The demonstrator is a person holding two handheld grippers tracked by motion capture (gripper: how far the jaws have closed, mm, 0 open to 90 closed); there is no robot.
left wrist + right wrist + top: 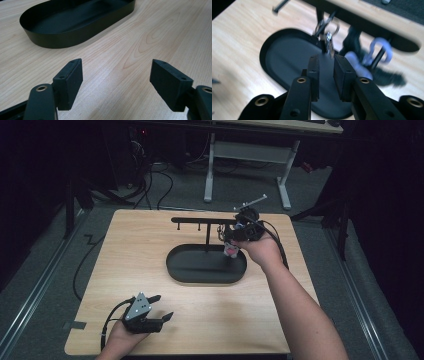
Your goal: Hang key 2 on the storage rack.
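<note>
Nearest the person, the left gripper rests low on the pale wooden worktop with its fingers wide apart and empty, well short of the black oval metal tray. Farther off, the right gripper hovers over that tray by the black T-shaped hanging stand, fingers slightly parted with nothing between them, just behind a silver key ring with a pale lilac charm dangling from the bar. Judging by this, the hanging step goes best if the hand backs straight away without brushing the swinging ring
</note>
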